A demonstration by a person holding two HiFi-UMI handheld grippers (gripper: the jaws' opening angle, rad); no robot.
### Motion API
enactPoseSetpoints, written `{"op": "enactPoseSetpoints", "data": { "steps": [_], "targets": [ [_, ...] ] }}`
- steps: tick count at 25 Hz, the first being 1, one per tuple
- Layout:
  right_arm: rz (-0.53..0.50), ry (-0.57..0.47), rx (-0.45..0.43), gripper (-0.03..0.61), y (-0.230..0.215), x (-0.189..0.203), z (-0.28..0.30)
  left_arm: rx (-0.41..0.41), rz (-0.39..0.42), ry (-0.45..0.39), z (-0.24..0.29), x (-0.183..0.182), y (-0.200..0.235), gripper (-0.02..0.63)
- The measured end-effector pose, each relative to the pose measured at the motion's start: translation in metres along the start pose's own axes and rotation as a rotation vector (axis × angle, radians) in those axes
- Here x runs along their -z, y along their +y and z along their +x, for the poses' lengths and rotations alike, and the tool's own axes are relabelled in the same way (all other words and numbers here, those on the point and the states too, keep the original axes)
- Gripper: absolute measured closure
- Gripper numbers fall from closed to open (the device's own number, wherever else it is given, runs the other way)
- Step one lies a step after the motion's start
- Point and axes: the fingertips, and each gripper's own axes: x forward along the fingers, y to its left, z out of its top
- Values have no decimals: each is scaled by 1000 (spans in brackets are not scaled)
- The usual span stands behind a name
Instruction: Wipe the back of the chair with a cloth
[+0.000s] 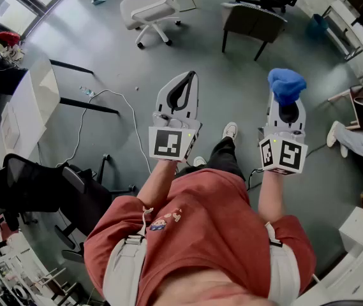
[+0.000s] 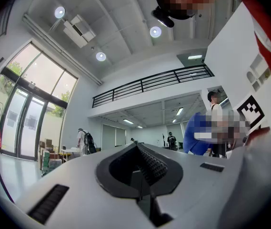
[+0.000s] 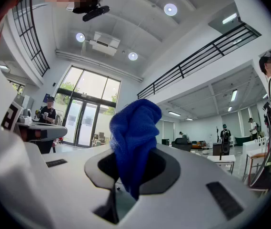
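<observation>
Floor (image 1: 232,101) grey, white chair (image 1: 149,8) beyond — right gripper (image 1: 288,101) clamps blue cloth (image 1: 286,81), left gripper (image 1: 190,76) fingers together.

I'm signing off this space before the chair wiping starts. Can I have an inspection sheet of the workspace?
Surface: grey glossy floor.
Job's things: blue terry cloth pinched in the right claw; white swivel chair, dark grey chair on black legs and black mesh office chair all stand apart from both claws; which one is to be wiped cannot be told.
Clutter: small clear bottle lying on the floor.
Grippers: left claw shut, nothing in it; right claw shut on the cloth.
Cables: white cable trailing across the floor.
Surroundings: white table at left; another person's legs at right.
</observation>
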Motion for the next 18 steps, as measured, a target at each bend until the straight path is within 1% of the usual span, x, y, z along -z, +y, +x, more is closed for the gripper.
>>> {"op": "enactPoseSetpoints", "data": {
  "steps": [3, 6, 10, 14, 18],
  "targets": [
    [0, 4, -3, 503, -3, 0, -2, -12, 2, 21, 0, -4, -3, 601],
    [-10, 8, -1, 503, 0, -4, -3, 11, 0, 9, -3, -6, -6, 601],
    [-14, -3, -3, 503, 6, -9, -4, 12, 9, 2, -7, -12, -3, 601],
    [-21, -5, 7, 503, 8, -12, -8, 32, 5, -15, -9, -13, -7, 601],
    [-71, 0, 19, 502, 9, -13, -9, 33, 1, -23, -7, -11, -7, 601]
  ]
}}
